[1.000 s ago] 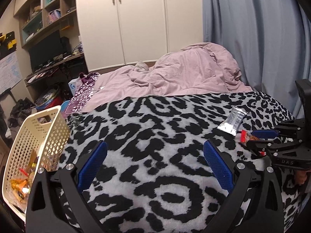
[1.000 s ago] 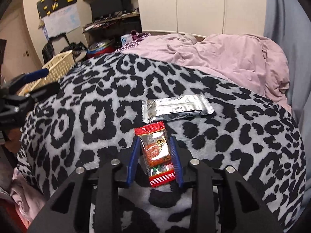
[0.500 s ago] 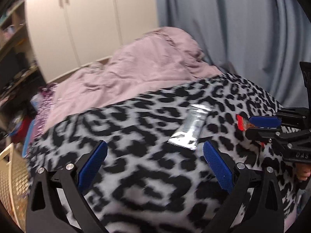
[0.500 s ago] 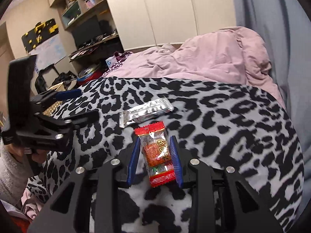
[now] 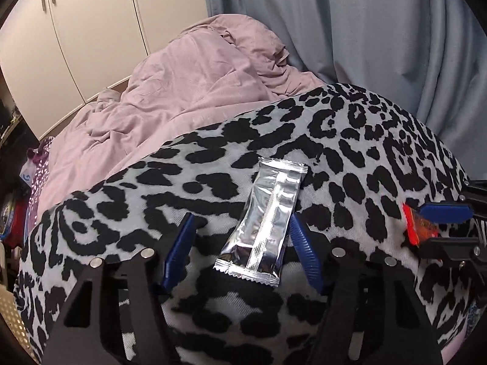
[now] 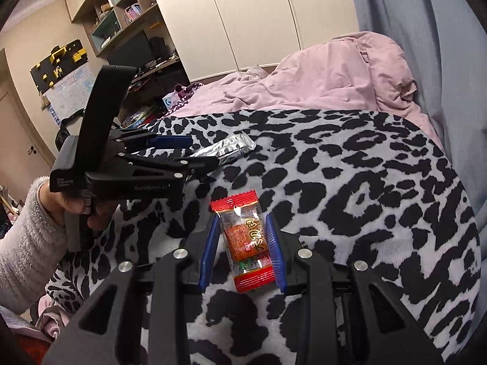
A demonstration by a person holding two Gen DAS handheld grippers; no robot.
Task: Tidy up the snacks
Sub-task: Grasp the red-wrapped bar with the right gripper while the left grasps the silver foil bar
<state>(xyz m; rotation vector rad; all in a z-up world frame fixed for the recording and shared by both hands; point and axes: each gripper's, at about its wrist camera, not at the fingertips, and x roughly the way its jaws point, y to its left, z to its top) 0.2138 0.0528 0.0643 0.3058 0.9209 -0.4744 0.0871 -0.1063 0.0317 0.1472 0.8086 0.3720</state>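
Left tool (image 5: 240, 243), spread wide, straddles the silver packet (image 5: 264, 225) for pickup; right tool (image 6: 242, 249) grips the red snack (image 6: 245, 240).

Bed (image 5: 91, 140) under leopard-print blanket (image 5: 365, 158).
Silver foil packet (image 5: 268, 219) lies flat mid-blanket; rumpled pink duvet (image 5: 188, 85) heaped along the far edge.

Open leopard-print blanket (image 5: 350, 152) lies beyond and to either side of the silver snack packet (image 5: 268, 222). The pink duvet (image 5: 188, 85) heaps up behind it, the blue curtain (image 5: 380, 36) closes the right side, and the left tool (image 6: 182, 152) occupies the blanket's left.
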